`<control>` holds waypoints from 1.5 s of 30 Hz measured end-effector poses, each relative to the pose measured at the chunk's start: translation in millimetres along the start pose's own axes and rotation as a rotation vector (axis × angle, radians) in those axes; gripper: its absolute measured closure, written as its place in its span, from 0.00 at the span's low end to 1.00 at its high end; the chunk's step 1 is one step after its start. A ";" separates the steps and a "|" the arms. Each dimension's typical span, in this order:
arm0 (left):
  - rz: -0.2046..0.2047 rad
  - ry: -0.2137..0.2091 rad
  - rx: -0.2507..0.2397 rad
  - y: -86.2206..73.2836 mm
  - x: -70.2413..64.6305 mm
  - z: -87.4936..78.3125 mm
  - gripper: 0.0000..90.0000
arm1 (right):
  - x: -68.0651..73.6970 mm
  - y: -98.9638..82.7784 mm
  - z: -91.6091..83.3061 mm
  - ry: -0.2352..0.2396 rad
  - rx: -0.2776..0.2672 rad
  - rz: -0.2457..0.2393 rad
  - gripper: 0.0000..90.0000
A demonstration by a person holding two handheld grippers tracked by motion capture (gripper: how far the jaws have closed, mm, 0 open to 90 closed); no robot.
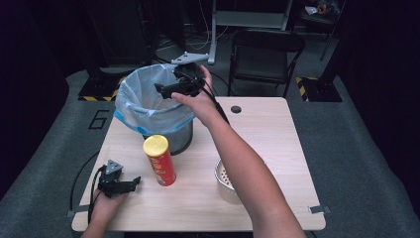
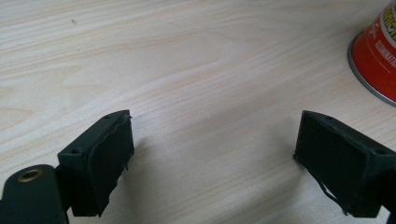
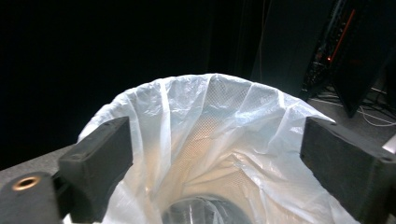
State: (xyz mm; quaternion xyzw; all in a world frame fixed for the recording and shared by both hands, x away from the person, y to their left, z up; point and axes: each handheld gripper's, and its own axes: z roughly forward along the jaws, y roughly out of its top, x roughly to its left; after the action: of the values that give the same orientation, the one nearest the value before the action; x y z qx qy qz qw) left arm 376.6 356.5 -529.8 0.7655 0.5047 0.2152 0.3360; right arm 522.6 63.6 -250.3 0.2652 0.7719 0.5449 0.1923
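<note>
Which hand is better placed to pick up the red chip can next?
Left. The left gripper rests open beside the chip can, while the right gripper is open over the lined bin.

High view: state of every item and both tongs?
Right tongs: open, nothing between them, over the bin mouth.
Left tongs: open, empty, low over the table.
Bin: upright, lined with a bag, no lid.
Chip can: upright, yellow lid on.
Metal strainer pot: upright, partly hidden by the forearm.

A dark room with grey carpet floor [image 1: 346,148]. Beyond the light wooden worktop [image 1: 277,134] stands a black folding chair [image 1: 265,57], with black-and-yellow hazard tape [image 1: 309,82] beside it.
</note>
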 end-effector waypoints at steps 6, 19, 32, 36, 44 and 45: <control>-0.012 0.014 0.018 2.0 -2.9 -1.1 0.14 | -7.3 -7.8 -21.0 0.002 0.025 -0.015 0.19; -0.074 -0.053 -0.039 9.1 -9.2 -12.9 0.14 | -15.8 -26.6 -65.8 -0.038 0.049 -0.030 0.30; -0.010 -0.182 -0.091 23.4 -31.1 -33.9 0.13 | -49.4 -53.0 -109.1 -0.073 -0.005 -0.005 0.32; 0.008 -0.231 -0.123 28.4 -40.8 -40.3 0.13 | -55.8 -63.7 -117.1 -0.089 0.013 -0.012 0.32; 0.015 -0.295 -0.139 38.7 -56.2 -36.2 0.14 | -59.4 -76.3 -138.9 -0.097 0.014 -0.029 0.32; 0.016 -0.300 -0.140 40.1 -58.6 -35.9 0.14 | -59.3 -78.2 -142.0 -0.097 0.011 -0.033 0.32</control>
State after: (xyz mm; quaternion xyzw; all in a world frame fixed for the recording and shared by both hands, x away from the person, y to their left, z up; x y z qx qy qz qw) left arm 354.4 302.8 -475.4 0.7677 0.4266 0.1358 0.4584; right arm 470.3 -98.9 -276.4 0.2797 0.7688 0.5239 0.2373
